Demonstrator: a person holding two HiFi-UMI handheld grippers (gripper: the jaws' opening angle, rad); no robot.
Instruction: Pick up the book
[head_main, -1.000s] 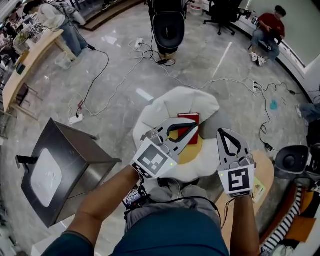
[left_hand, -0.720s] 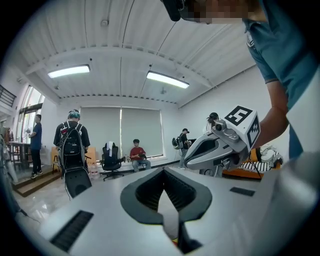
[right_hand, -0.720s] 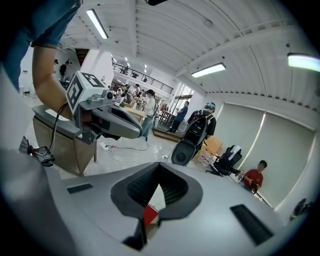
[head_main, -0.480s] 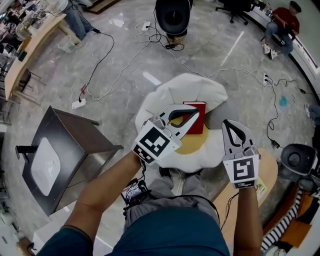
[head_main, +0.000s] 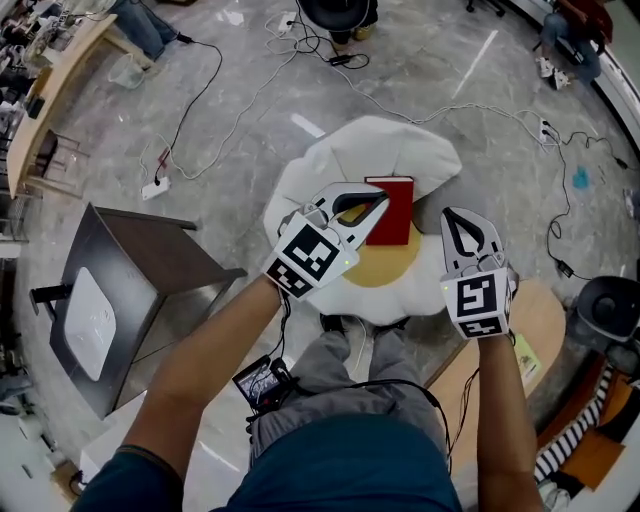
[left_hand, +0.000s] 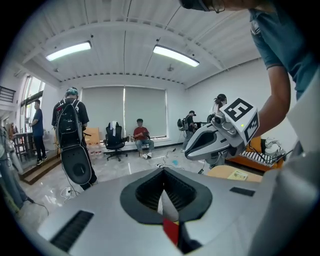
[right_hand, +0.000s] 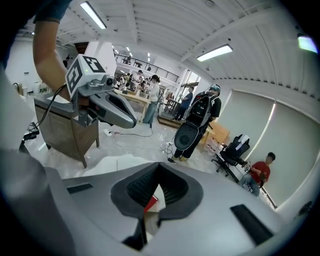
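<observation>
A red book (head_main: 392, 211) lies flat on a white fried-egg-shaped cushion (head_main: 350, 165), at the far edge of its yellow centre (head_main: 385, 268). My left gripper (head_main: 384, 197) is shut and empty, its tip above the book's left edge. My right gripper (head_main: 461, 214) is shut and empty too, hanging just right of the book over the cushion's rim. In the left gripper view a red sliver of the book (left_hand: 171, 231) shows under the closed jaws, with the right gripper (left_hand: 216, 140) ahead. The right gripper view shows the book (right_hand: 150, 203) the same way and the left gripper (right_hand: 107, 109) ahead.
A dark metal side table (head_main: 140, 290) with a white pad stands to the left. Cables (head_main: 215, 110) trail across the marble floor. A wooden board (head_main: 530, 335) lies at my right, next to a black round unit (head_main: 606, 310). People stand and sit far off.
Both grippers have sunk toward the cushion and book, staying shut. My head has leaned forward, so the cushion sits nearer the middle of the head view.
</observation>
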